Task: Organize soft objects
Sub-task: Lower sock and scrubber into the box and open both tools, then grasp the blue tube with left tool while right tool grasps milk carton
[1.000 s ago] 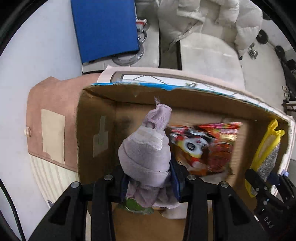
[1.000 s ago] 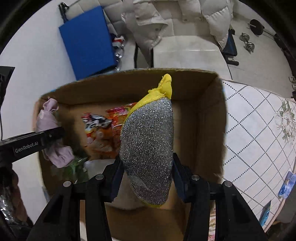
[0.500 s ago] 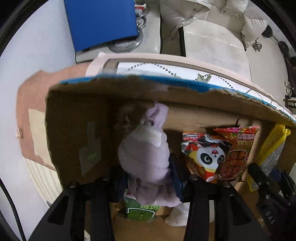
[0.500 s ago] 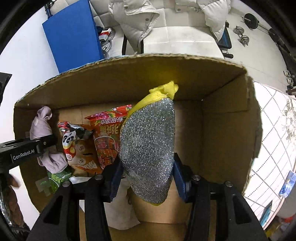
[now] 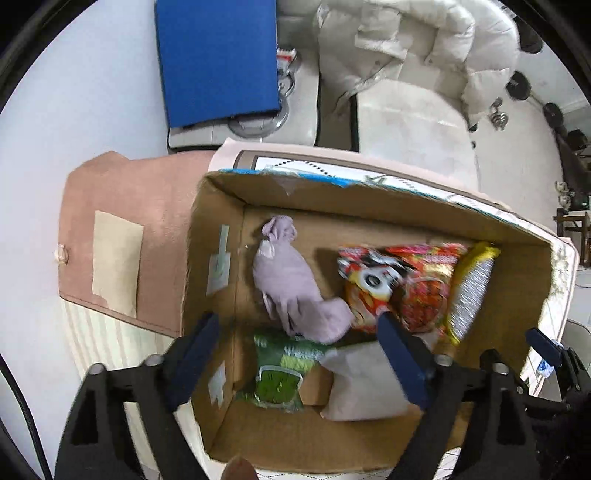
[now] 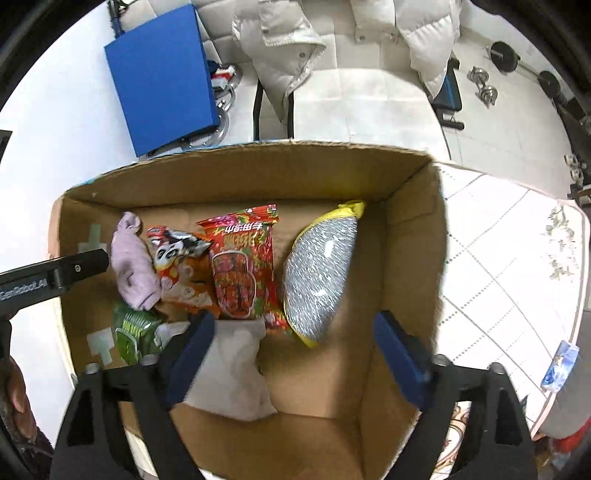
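Observation:
A cardboard box (image 5: pixel 221 206) (image 6: pixel 410 236) sits below both grippers. A lilac sock (image 5: pixel 295 284) (image 6: pixel 131 266) lies loose at its left end. A yellow and silver scouring pad (image 6: pixel 319 273) (image 5: pixel 471 284) lies loose at its right side. My left gripper (image 5: pixel 299 343) is open and empty above the sock. My right gripper (image 6: pixel 291 332) is open and empty just above the pad. The left gripper's arm (image 6: pixel 51 277) shows at the left of the right wrist view.
Red snack packets (image 6: pixel 240 266) (image 5: pixel 399 284), a green packet (image 5: pixel 280 369) (image 6: pixel 133 332) and a white pouch (image 5: pixel 365 384) (image 6: pixel 232 373) lie in the box. A patterned tablecloth (image 6: pixel 509 266) lies right of it. A blue panel (image 5: pixel 218 59) and a white padded coat (image 6: pixel 354 33) stand behind.
Both grippers opened and drew back upward. The sock dropped from the left gripper and the scouring pad from the right one; both now lie in the box.

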The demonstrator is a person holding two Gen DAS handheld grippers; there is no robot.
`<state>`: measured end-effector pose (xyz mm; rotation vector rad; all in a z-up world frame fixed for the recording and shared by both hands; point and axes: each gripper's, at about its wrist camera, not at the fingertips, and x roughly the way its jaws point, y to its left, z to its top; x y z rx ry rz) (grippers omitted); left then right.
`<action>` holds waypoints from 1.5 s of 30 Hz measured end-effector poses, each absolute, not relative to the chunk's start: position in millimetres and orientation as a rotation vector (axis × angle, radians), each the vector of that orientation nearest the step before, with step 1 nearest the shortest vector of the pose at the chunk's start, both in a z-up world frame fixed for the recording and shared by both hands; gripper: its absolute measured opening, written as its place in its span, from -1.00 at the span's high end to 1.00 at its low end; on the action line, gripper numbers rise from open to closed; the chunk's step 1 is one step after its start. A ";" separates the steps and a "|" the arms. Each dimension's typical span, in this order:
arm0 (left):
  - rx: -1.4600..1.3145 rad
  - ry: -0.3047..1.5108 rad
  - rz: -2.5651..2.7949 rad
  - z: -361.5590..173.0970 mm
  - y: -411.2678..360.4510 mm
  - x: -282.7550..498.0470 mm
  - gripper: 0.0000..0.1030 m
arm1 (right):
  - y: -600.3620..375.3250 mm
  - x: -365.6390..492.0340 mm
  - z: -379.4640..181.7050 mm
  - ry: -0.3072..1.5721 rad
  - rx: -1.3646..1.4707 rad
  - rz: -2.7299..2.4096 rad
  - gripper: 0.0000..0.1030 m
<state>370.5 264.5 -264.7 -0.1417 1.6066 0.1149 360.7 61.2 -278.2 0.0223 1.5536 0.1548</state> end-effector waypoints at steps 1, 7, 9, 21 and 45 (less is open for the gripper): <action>-0.140 1.583 0.120 -258.1 262.7 363.9 -0.74 | 59.5 356.1 -273.3 1.546 0.019 0.157 -0.95; -0.134 1.452 0.131 -220.0 251.7 310.5 -0.96 | 51.5 312.3 -237.8 1.469 -0.016 0.170 -1.00; -0.121 1.409 0.134 -206.4 246.5 291.8 -0.96 | 49.4 296.2 -225.6 1.436 -0.027 0.174 -1.00; -0.051 1.235 0.163 -154.0 221.2 206.1 -0.97 | 36.1 208.4 -158.9 1.278 -0.023 0.195 -1.00; 0.058 1.364 -0.008 -195.6 0.5 163.1 -0.97 | -270.7 104.1 -220.5 1.454 0.231 -0.177 -1.00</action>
